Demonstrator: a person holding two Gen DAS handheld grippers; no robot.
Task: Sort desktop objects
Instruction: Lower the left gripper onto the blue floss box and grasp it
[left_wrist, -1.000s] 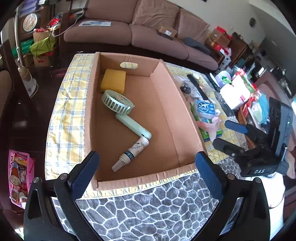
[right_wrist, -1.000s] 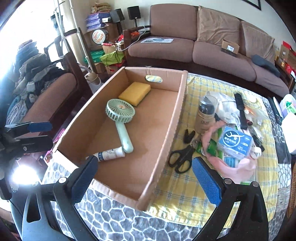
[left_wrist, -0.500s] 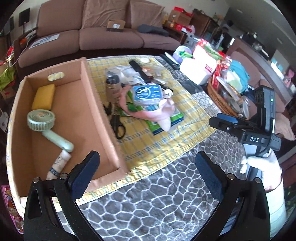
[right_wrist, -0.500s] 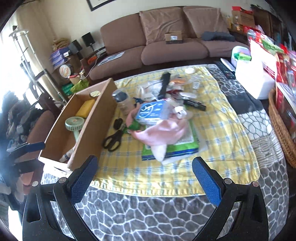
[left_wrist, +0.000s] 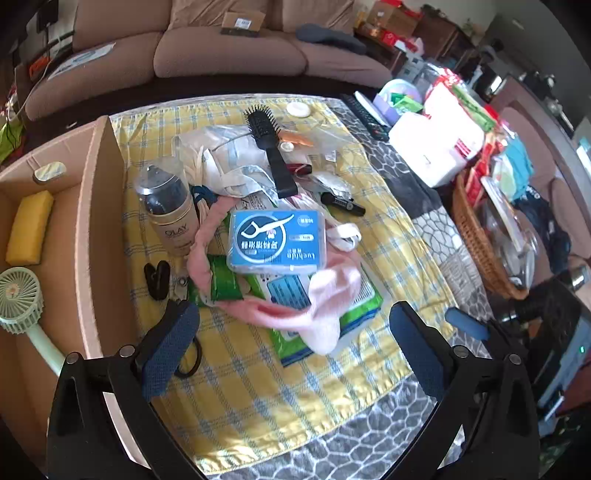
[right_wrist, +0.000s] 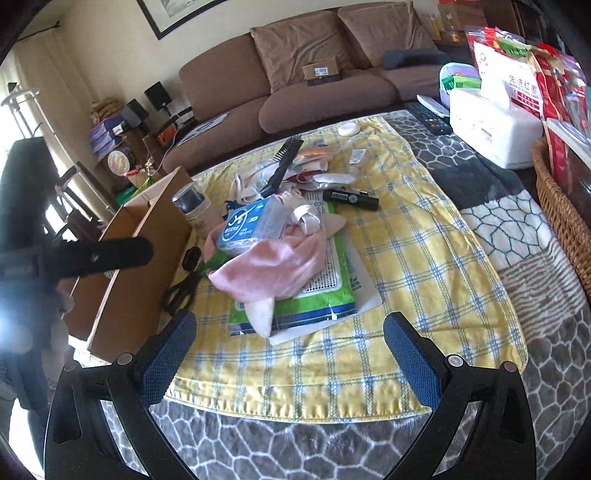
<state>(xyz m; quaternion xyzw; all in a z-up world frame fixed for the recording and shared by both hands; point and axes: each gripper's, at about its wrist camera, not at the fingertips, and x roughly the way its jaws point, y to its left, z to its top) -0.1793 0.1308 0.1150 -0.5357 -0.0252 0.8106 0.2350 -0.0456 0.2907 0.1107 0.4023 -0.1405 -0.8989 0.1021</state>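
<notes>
A pile of objects lies on the yellow checked cloth (left_wrist: 258, 387): a blue floss-pick box (left_wrist: 277, 236) on a pink cloth (left_wrist: 325, 295), a green wipes pack (left_wrist: 354, 310), an Olay bottle (left_wrist: 171, 206), a black hairbrush (left_wrist: 271, 147), black scissors (right_wrist: 183, 291) and a black tube (right_wrist: 351, 198). The cardboard box (left_wrist: 99, 229) at the left holds a yellow sponge (left_wrist: 29, 232) and a green hand fan (left_wrist: 18, 295). My left gripper (left_wrist: 291, 354) hangs open just short of the pink cloth. My right gripper (right_wrist: 288, 354) is open above the cloth's near edge.
A brown sofa (right_wrist: 295, 74) runs along the back. A white tissue box (right_wrist: 495, 125), a remote (right_wrist: 428, 118) and a wicker basket (left_wrist: 476, 243) of packets stand at the right. Grey patterned blanket (right_wrist: 295, 443) covers the near table edge.
Both grippers have swung right, from over the cardboard box to over the pile on the cloth. The left one has come closer to the pink cloth. Both stay open and empty.
</notes>
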